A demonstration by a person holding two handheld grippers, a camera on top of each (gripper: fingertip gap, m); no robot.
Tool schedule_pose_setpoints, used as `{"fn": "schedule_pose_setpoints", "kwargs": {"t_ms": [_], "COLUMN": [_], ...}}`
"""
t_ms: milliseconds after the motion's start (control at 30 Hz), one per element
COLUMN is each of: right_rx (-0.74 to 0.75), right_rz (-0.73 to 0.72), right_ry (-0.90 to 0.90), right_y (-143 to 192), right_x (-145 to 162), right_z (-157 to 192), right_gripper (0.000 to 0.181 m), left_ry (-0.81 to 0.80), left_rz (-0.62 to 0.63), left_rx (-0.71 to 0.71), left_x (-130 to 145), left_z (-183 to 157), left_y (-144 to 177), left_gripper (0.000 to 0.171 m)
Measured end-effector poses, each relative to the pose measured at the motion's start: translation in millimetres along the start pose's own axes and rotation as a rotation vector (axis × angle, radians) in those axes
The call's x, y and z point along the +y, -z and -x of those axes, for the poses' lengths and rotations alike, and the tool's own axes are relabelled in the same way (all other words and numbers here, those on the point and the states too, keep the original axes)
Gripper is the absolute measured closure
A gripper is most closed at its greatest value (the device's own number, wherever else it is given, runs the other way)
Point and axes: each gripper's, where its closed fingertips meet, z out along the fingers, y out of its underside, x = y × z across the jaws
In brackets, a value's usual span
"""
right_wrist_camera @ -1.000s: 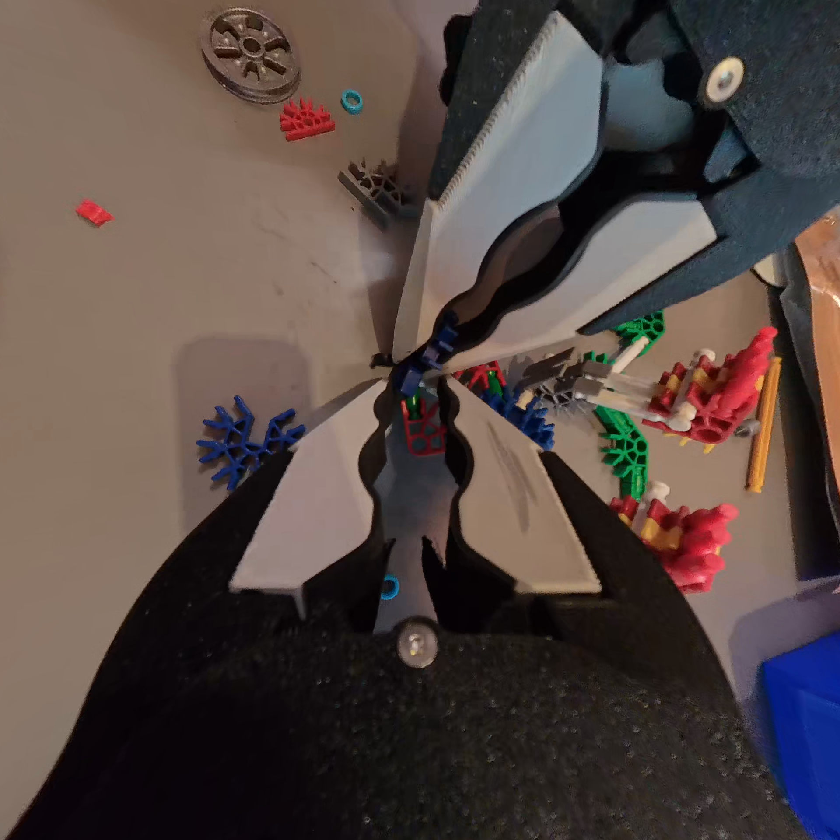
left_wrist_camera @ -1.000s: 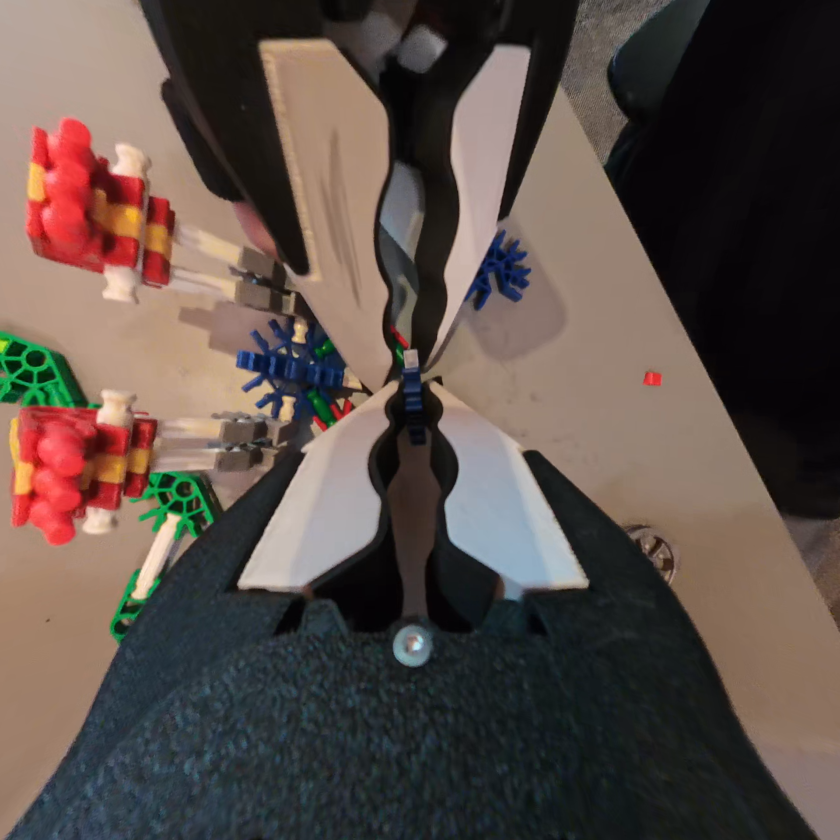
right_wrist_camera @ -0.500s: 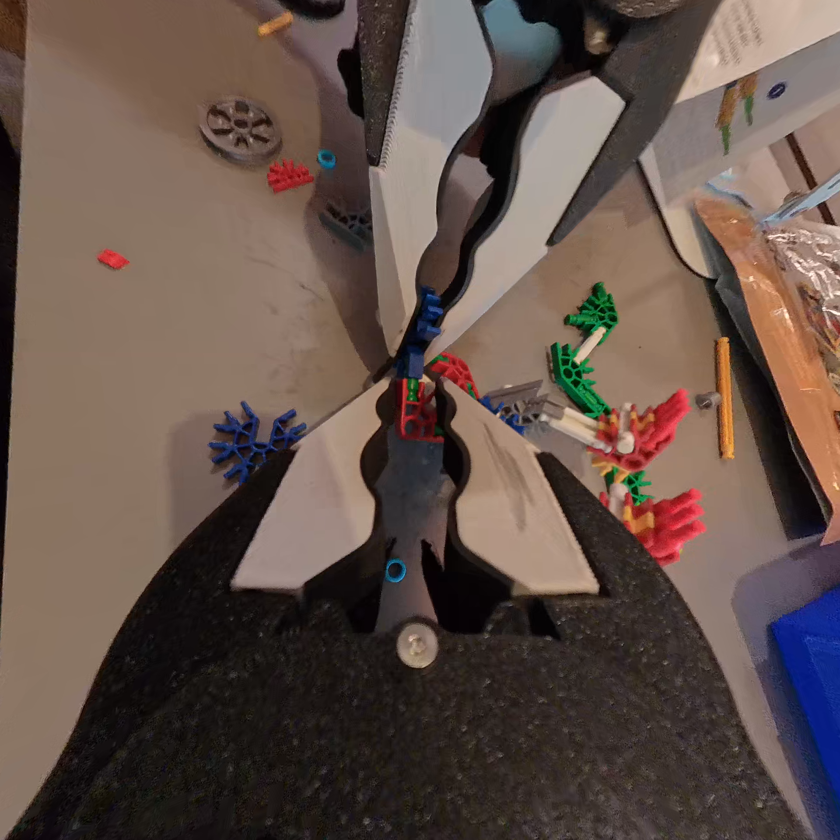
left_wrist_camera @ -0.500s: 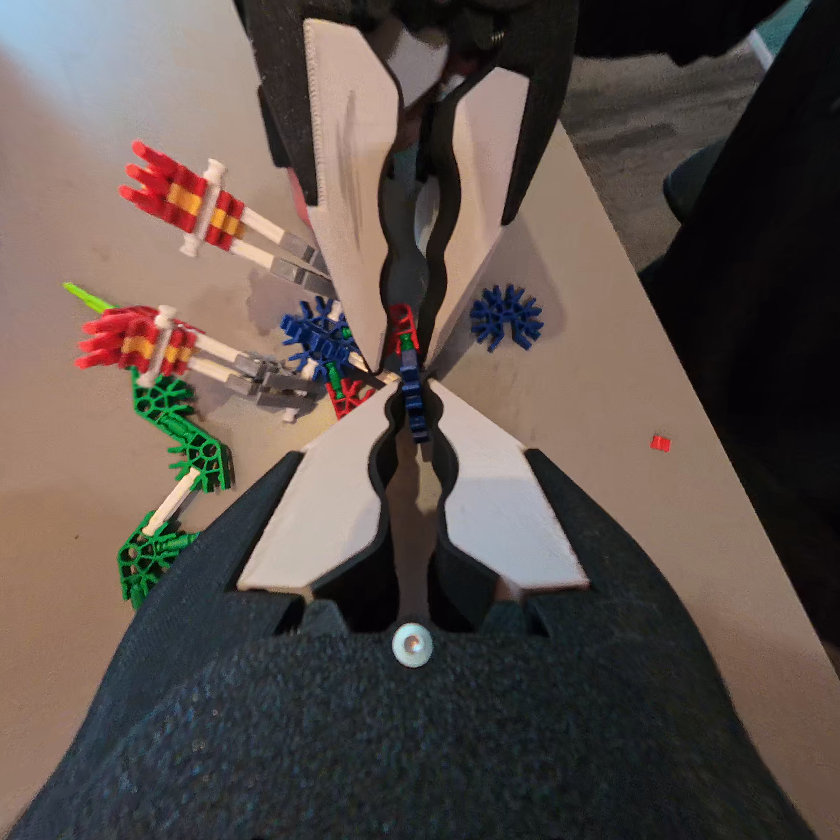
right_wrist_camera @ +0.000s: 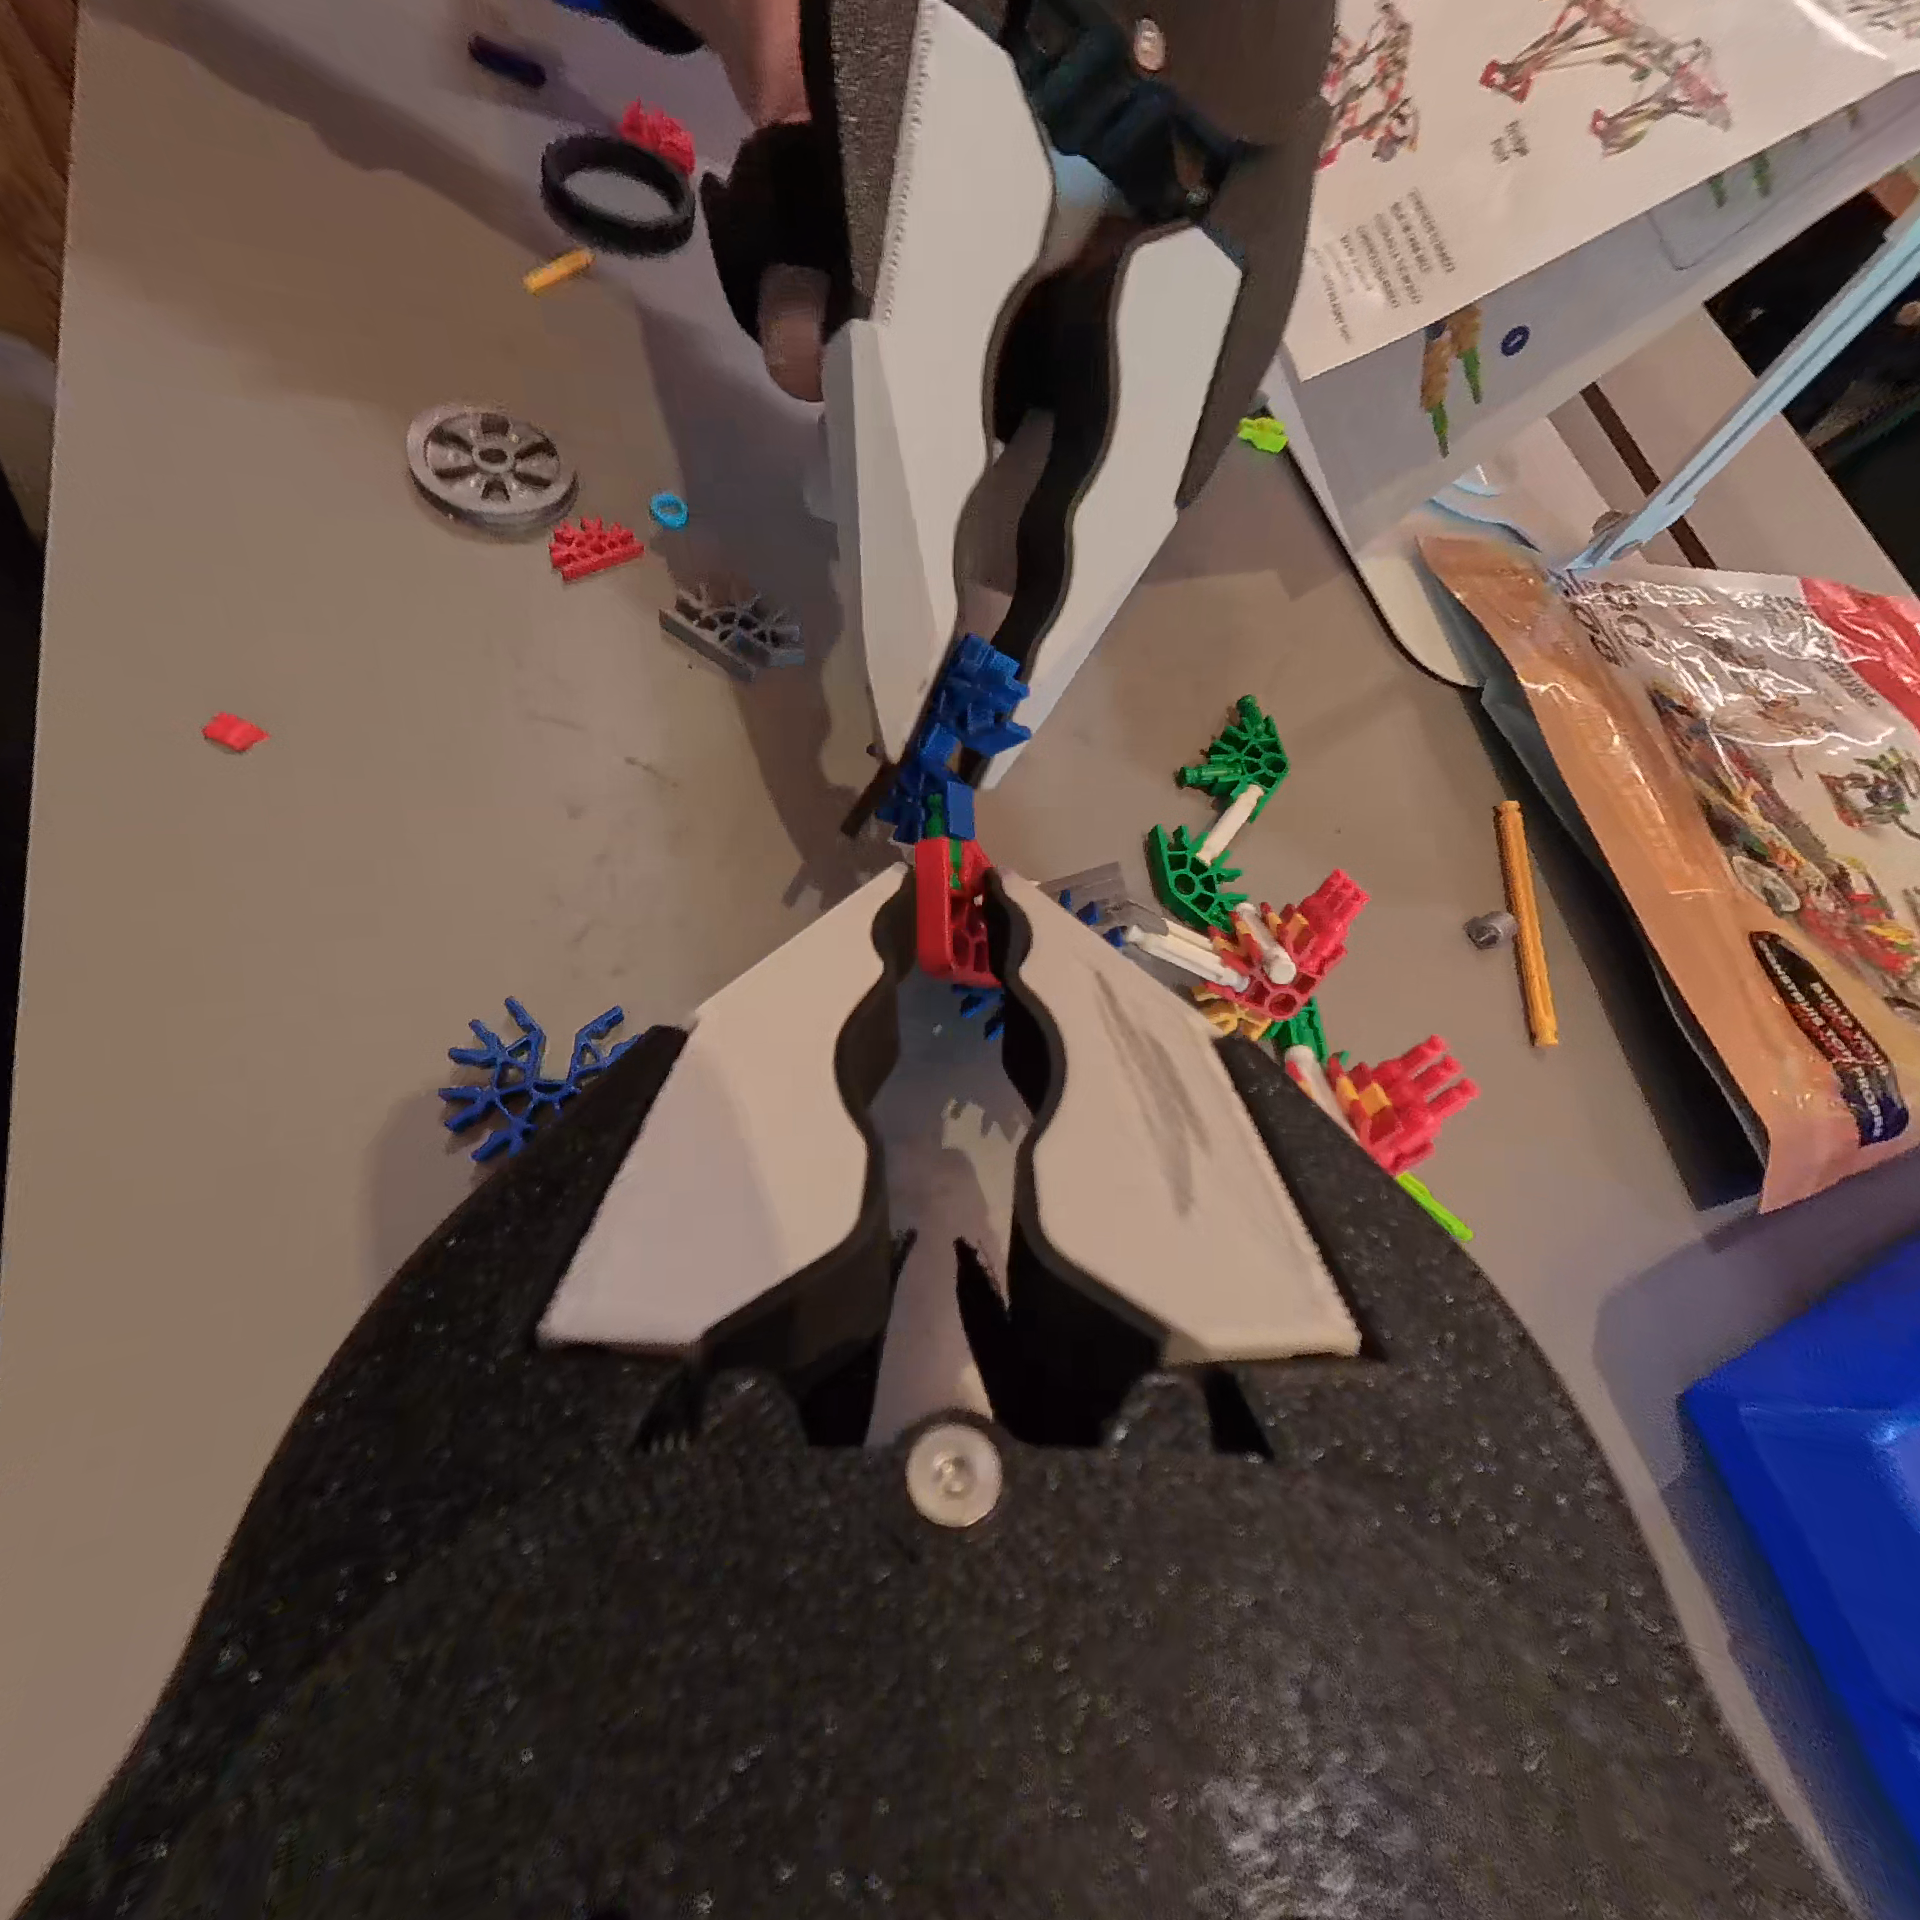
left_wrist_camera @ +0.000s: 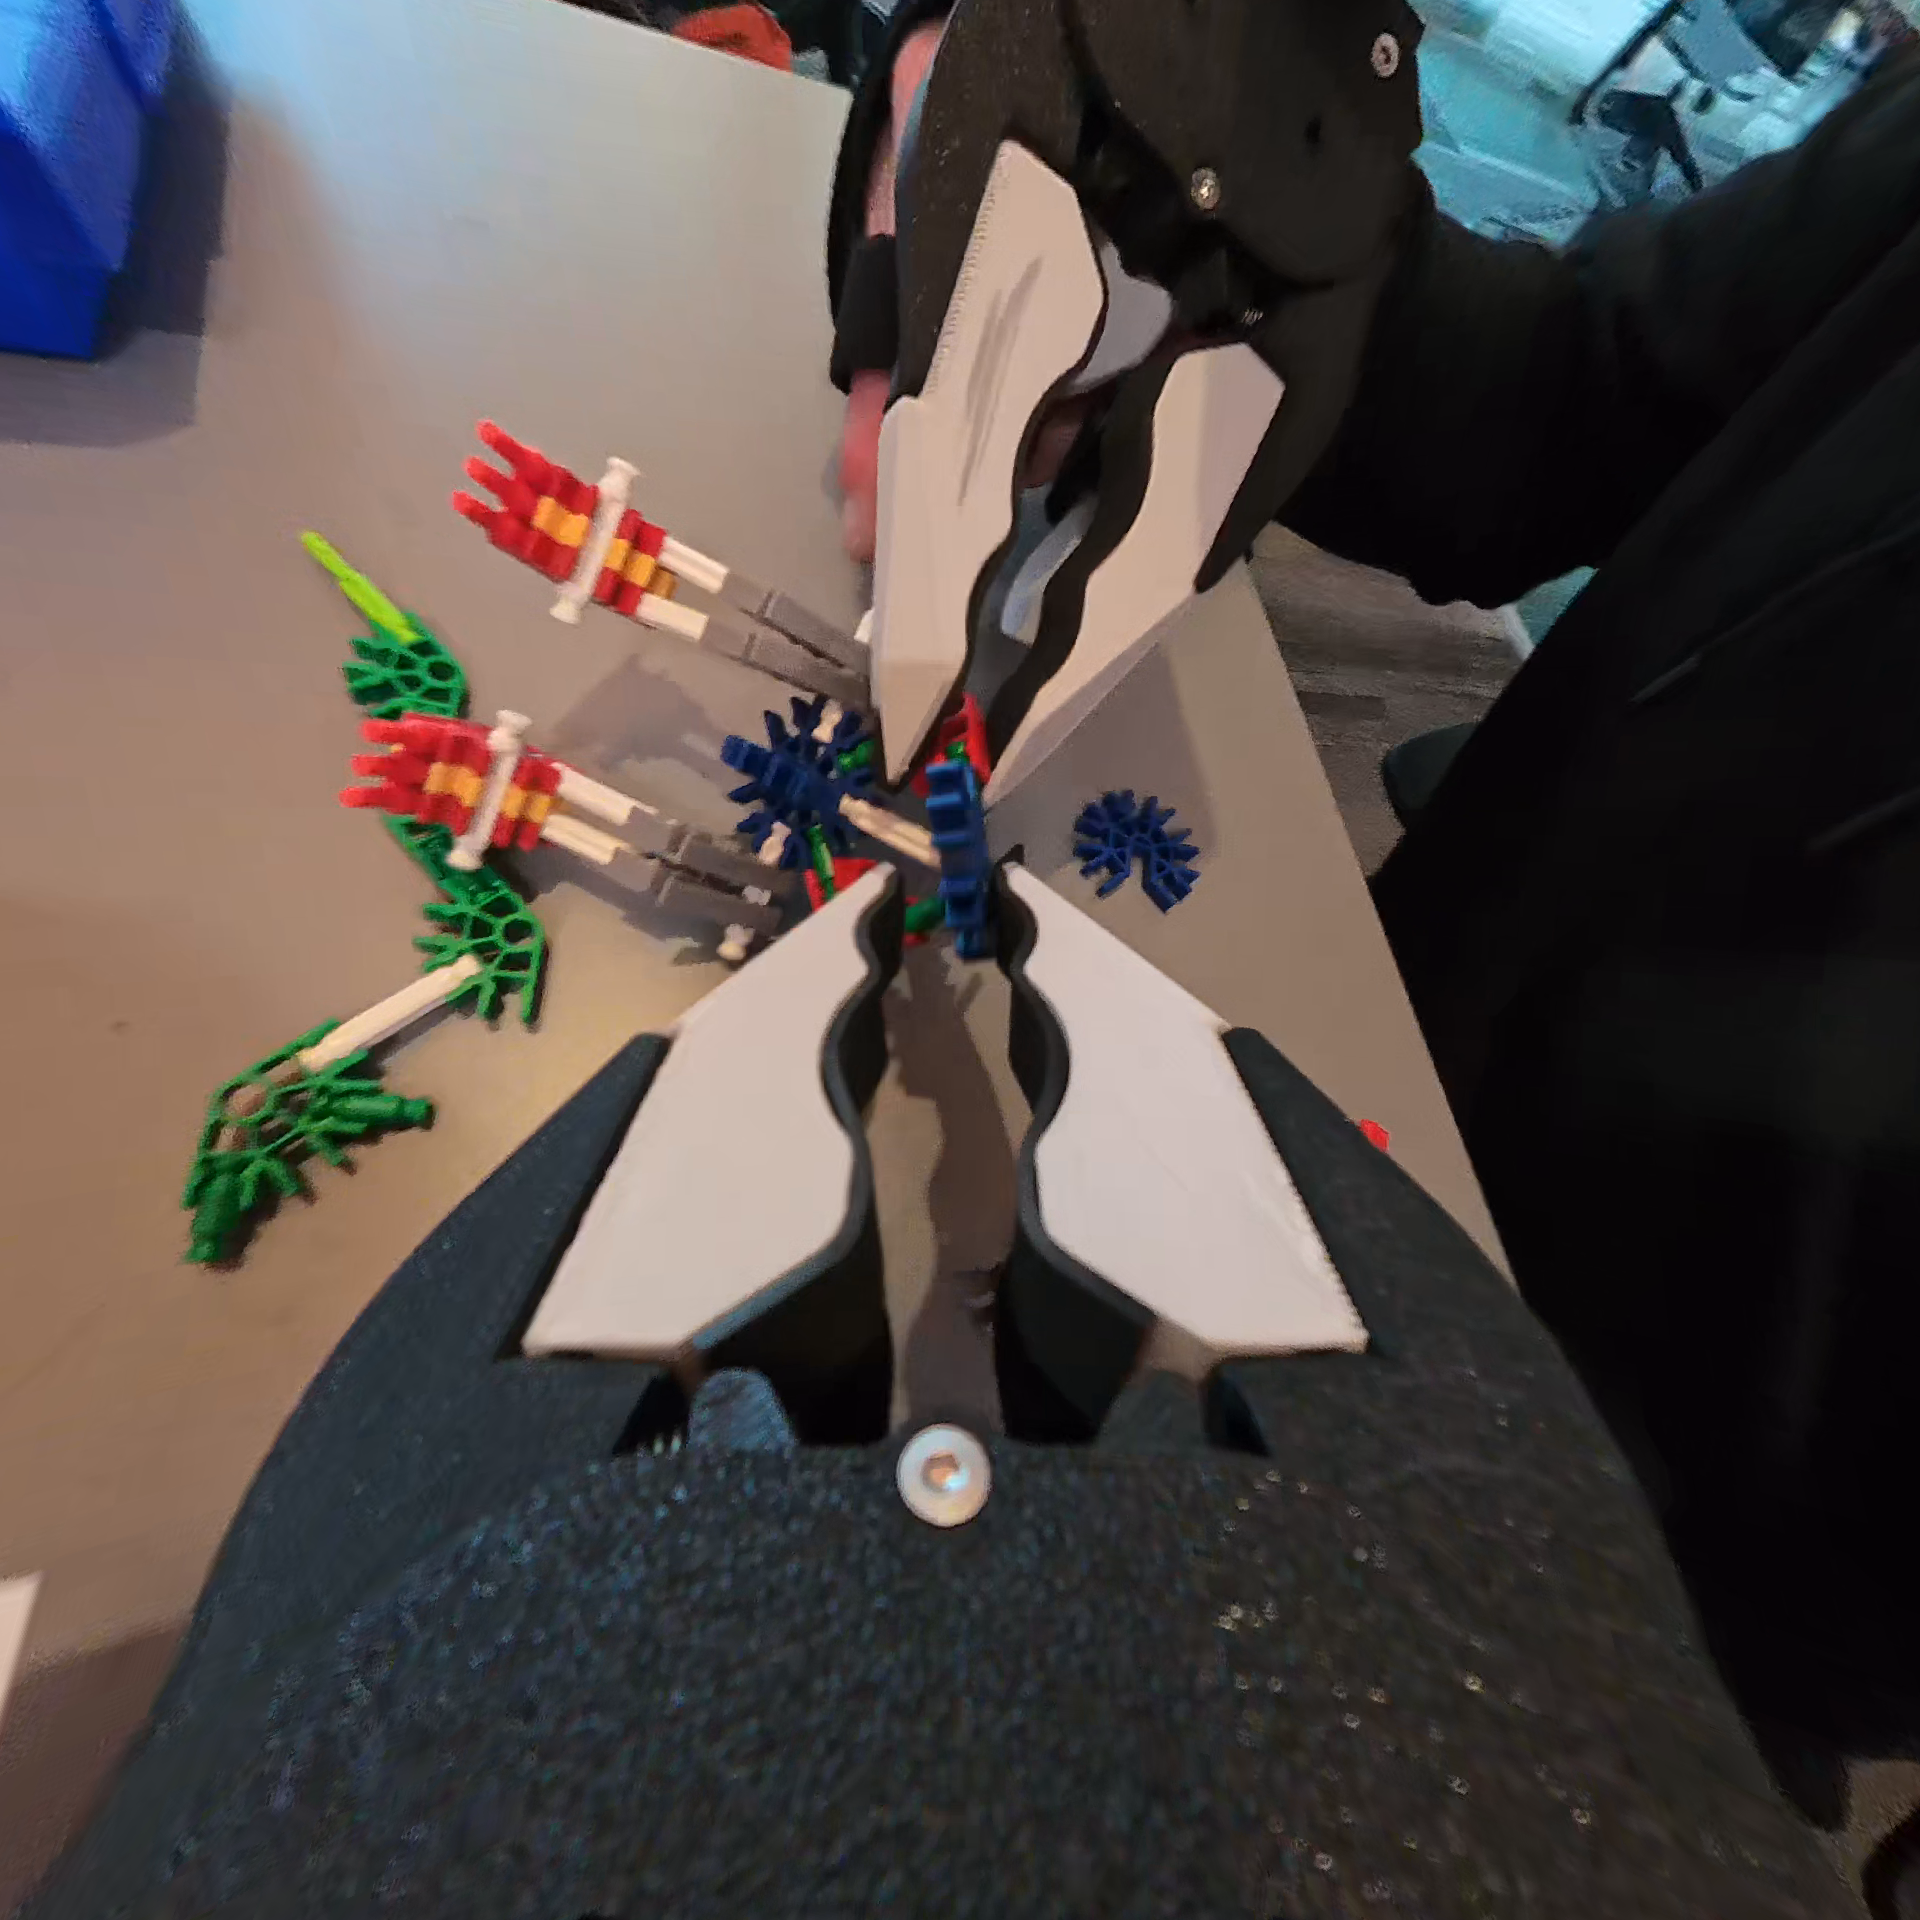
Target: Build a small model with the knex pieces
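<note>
A toy-piece assembly of rods and connectors lies between the two grippers. My left gripper point(left_wrist_camera: 948, 883) has its jaws slightly apart around a blue snowflake connector point(left_wrist_camera: 956, 842), which rests against the right finger. My right gripper point(right_wrist_camera: 945, 883) is shut on a red connector point(right_wrist_camera: 956, 925) joined to that blue connector point(right_wrist_camera: 961, 717) by a short green rod. The grippers meet tip to tip; the right gripper point(left_wrist_camera: 951, 774) comes from above in the left wrist view. White rods, grey pieces and red-and-yellow clusters point(left_wrist_camera: 499, 790) trail off to the side, with a green connector chain point(left_wrist_camera: 478, 925).
A loose blue snowflake connector point(left_wrist_camera: 1136, 847) lies near the table's right edge point(left_wrist_camera: 1351, 831). A grey wheel point(right_wrist_camera: 490, 470), black tyre ring point(right_wrist_camera: 618, 192), small red point(right_wrist_camera: 594, 545) and grey point(right_wrist_camera: 732, 629) connectors, yellow rod point(right_wrist_camera: 1524, 920), parts bag point(right_wrist_camera: 1714, 831), instruction sheet point(right_wrist_camera: 1507, 156) and blue bin point(right_wrist_camera: 1829, 1507) surround the work. The grippers are tip to tip, or close to it. Both grippers' tips are roughly 15 cm from the grey wheel point(right_wrist_camera: 490, 470).
Both grippers have drawn up and back, so more of the table shows. My left jaws have widened around the blue connector. My right gripper still grips the red connector.
</note>
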Motion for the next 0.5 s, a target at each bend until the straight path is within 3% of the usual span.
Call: {"fn": "schedule_pose_setpoints", "kwargs": {"t_ms": [167, 267, 400, 500], "right_rx": [-0.025, -0.022, -0.001, 0.043], "right_rz": [-0.035, -0.030, -0.021, 0.021], "right_ry": [-0.045, -0.039, -0.075, -0.083], "right_y": [2.3, -0.3, -2.7, -8.0], "right_x": [-5.4, -6.6, -4.4, -0.2], "right_z": [-1.4, -0.3, -2.2, -5.6], "right_gripper": [0.171, 0.172, 0.171, 0.171], "left_ry": [-0.015, -0.026, -0.055, -0.110], "left_rz": [-0.066, -0.073, -0.069, -0.010], "left_rx": [-0.071, -0.099, -0.187, -0.333], "left_x": [-6.5, -7.4, -6.9, -3.0], "left_z": [-0.8, -3.2, -1.7, 5.1], "left_y": [8.5, 0.1, -0.8, -1.5], "left_gripper": [0.146, 0.160, 0.164, 0.165]}}
